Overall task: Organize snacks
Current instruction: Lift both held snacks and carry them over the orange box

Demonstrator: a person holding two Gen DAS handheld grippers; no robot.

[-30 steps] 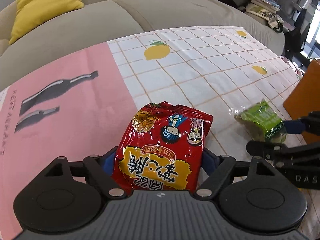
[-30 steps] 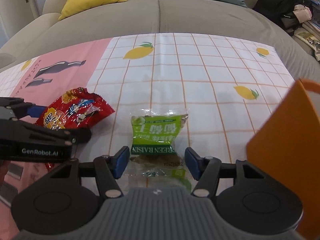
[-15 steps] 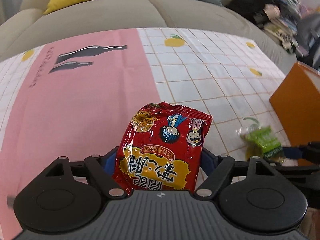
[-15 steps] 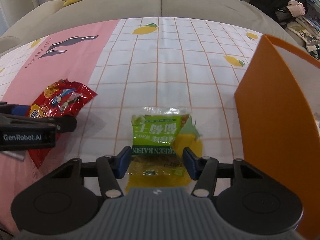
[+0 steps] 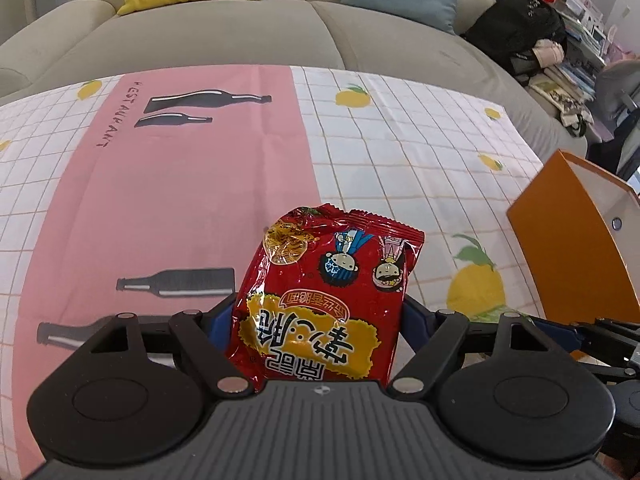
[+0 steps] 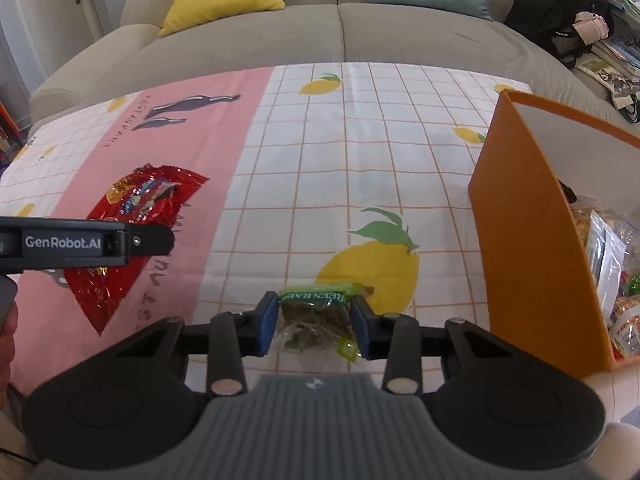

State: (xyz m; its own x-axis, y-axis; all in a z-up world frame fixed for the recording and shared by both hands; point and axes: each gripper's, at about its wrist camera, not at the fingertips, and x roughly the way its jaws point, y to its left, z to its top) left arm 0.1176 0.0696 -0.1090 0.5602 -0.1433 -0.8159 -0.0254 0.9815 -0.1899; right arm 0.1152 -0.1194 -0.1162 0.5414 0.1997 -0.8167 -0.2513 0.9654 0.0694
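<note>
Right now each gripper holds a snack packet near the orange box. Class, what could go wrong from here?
1. The right gripper pinches the small green raisin packet only across its crinkly middle; it could slip out.
2. The tall orange box already holds packets, so dropped snacks may catch on its wall.
3. The left gripper with the glossy red snack bag sits close beside the right; both heading boxward could collide.

A shiny red snack bag (image 5: 324, 304) is held up above the pink cloth. A small green raisin bag (image 6: 316, 318), maybe crumpled, is near the orange box (image 6: 532, 248).
</note>
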